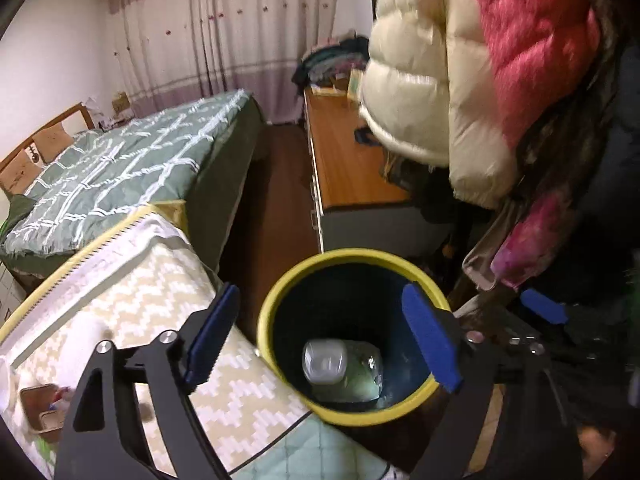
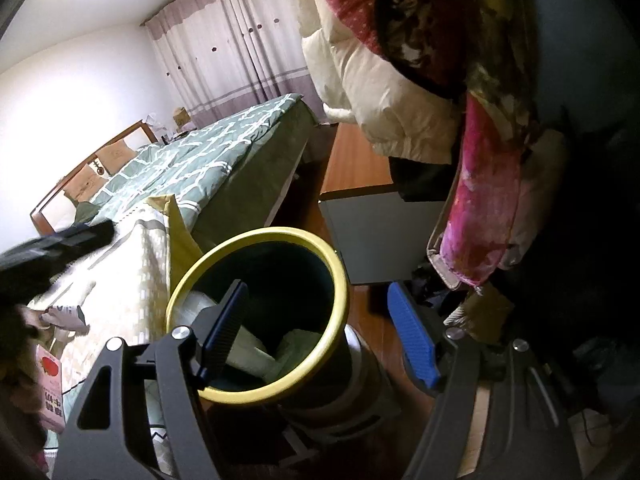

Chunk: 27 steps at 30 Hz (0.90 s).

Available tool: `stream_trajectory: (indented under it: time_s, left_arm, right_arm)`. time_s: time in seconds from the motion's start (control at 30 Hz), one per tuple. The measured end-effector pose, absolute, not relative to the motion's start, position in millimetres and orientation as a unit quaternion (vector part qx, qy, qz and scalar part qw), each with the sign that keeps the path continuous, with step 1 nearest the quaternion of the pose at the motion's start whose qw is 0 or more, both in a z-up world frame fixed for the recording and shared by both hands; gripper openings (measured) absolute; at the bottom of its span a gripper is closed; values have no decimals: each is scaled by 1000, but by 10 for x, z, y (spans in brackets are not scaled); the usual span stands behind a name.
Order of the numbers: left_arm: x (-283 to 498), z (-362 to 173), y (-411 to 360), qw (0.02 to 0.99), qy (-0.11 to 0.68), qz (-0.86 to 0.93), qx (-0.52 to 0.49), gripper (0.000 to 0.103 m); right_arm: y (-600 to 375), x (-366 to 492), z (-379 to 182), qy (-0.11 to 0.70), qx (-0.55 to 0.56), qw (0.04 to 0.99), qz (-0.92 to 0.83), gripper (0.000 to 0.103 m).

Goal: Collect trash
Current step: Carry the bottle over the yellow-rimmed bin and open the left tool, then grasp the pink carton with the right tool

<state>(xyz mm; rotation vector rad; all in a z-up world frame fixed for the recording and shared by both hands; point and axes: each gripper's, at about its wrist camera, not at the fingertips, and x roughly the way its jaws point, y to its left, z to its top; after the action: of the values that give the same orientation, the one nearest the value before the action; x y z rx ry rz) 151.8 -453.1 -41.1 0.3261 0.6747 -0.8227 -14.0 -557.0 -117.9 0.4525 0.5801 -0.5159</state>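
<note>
While my left tool (image 1: 320, 340) hangs over the bin (image 1: 416, 268), its blue-padded fingers (image 1: 430, 340) stand wide apart with nothing between them. Below, on the bin's dark floor, lies a clear plastic bottle (image 1: 340, 364), on its side, its pale base toward the camera. No pad touches it.

Bin: dark inside, yellow rim, standing on the wood floor (image 1: 276, 208). It sits just beside the corner of a low surface covered in a cream zigzag-patterned cloth (image 1: 160, 300). A small brown box (image 1: 40, 408) rests on that cloth near the left edge of the left wrist view.

My right tool (image 2: 316, 332) is also spread, nothing gripped. Its left finger (image 2: 226, 328) overlaps the bin's opening (image 2: 320, 248); its right finger is outside the rim, over the floor. From this angle I see pale crumpled material (image 2: 296, 348) low in the bin; cannot tell what it is. A dark blurred shape (image 2: 52, 248) crosses the left edge of this view. A pink carton (image 2: 50, 388) lies at lower left on the cloth.

Surroundings: bed with green-and-white quilt (image 1: 120, 160), wooden headboard behind it, a low orange-topped cabinet (image 1: 348, 160) across the aisle, curtains (image 1: 224, 32) on the far wall. Puffy cream jacket (image 1: 420, 80) and pink jacket (image 1: 532, 40) hang at upper right, above the bin.
</note>
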Motion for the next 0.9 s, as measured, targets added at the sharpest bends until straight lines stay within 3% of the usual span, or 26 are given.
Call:
stream_trajectory:
  time_s: [0.17,0.33,0.7,0.9]
  left_arm:
    - [1368,-18,-3819,875,289,-369,122,98]
    - [1288,188,-2814,910,272,-302,85,98]
    - [1059,121,-691,959,263,-100,20,98]
    - [968,-6,-112,963,264,-55,-4,98]
  right_arm:
    - [-5369,-27,-1147,287,207,908,-224,69]
    - [-5007,180,-1111,299,186,917,-188,69]
    - [-3905,686,-1014,325,130,933,-84,69]
    - [-3206,866,-937,330,104,938,-12,69]
